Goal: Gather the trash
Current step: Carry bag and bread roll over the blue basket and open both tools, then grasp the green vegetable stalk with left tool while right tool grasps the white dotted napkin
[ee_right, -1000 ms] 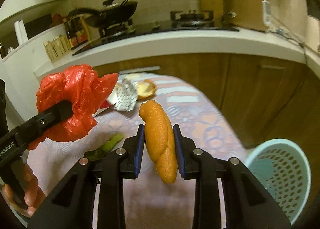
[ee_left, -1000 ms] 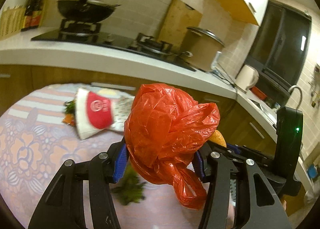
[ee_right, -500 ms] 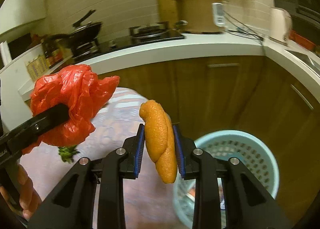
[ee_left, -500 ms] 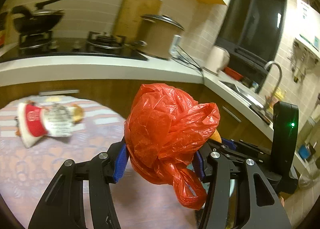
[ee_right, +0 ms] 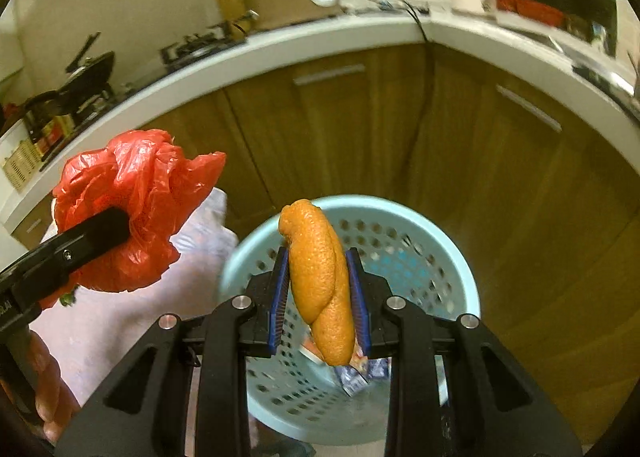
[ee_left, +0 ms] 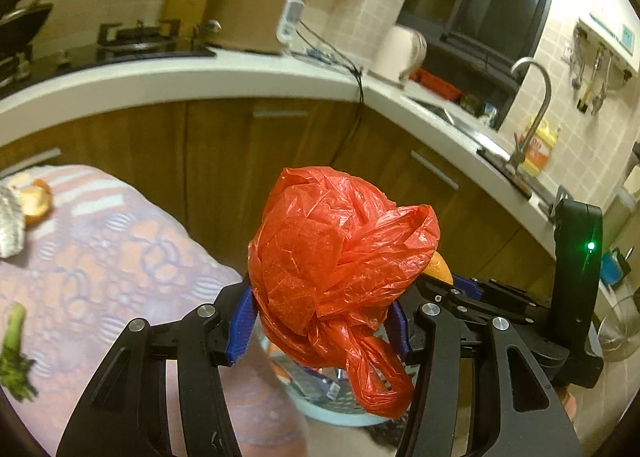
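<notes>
- Left gripper (ee_left: 320, 327): I have its blue pads closed against a crumpled red plastic bag (ee_left: 340, 269), which bulges up above the fingers and trails a twisted loop down toward 5 o'clock.
- Right gripper (ee_right: 319, 295): I hold its pads pressed on either side of an orange peel (ee_right: 320, 281). The peel stands nearly upright between them, with its top above the pads and its lower tip hanging below.
- Light-blue perforated basket (ee_right: 448, 253): in the right wrist view it sits directly beneath the peel, on the floor in front of the wooden cabinets (ee_right: 340, 125). Printed wrappers (ee_right: 356, 375) lie inside it at 6 o'clock. In the left wrist view only part of its rim shows, below the red bag.
- Patterned tablecloth (ee_left: 100, 249): fills the 9 o'clock side of the left wrist view. On it lie a green vegetable stalk (ee_left: 14, 353) at 8 o'clock, and another piece of orange peel (ee_left: 38, 203) touching a foil-like wrapper (ee_left: 10, 225) at 9 o'clock.
- Countertop (ee_left: 180, 73): curves across 12 o'clock, bearing a rice cooker (ee_left: 256, 9) and a kettle (ee_left: 402, 53).
</notes>
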`<state>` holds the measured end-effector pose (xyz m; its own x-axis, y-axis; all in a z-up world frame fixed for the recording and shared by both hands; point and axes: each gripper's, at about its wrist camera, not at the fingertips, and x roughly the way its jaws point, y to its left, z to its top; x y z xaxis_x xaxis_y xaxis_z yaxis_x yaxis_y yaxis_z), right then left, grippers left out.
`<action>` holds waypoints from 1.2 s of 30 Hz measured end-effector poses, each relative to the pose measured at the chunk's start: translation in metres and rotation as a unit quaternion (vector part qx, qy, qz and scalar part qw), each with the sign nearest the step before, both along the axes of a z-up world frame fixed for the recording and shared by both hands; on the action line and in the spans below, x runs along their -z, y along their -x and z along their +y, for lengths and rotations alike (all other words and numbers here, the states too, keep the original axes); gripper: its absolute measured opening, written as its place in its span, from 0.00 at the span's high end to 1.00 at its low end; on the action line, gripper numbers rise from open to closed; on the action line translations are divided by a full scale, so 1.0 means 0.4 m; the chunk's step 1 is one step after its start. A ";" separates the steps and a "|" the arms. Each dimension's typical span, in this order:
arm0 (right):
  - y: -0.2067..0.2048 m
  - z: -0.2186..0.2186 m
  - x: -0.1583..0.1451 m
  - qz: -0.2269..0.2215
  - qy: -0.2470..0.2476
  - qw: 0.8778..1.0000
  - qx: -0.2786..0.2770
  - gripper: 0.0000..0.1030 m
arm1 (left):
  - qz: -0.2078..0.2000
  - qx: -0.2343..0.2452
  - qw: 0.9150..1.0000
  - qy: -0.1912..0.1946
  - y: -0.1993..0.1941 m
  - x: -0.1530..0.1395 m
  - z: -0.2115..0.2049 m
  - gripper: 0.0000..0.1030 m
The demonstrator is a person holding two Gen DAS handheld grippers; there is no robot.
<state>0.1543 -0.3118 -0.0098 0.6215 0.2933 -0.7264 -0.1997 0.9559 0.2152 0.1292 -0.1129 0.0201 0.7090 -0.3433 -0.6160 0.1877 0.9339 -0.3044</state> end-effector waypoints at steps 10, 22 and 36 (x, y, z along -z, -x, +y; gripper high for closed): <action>-0.026 -0.046 0.107 0.073 0.004 0.997 0.012 0.75 | 0.045 0.020 0.999 -0.019 -0.044 0.087 -0.071 0.48; -0.028 -0.053 0.100 0.078 0.000 0.996 0.035 0.38 | 0.052 0.011 0.998 -0.020 -0.033 0.090 -0.038 0.34; -0.010 0.010 0.039 0.049 -0.007 0.999 0.010 0.38 | 0.027 -0.010 0.999 -0.016 0.022 0.049 0.027 0.33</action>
<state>0.1584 -0.3077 -0.0256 0.5536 0.2921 -0.7799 -0.1580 0.9563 0.2460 0.1202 -0.1021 0.0007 0.6807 -0.3084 -0.6644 0.1532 0.9469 -0.2826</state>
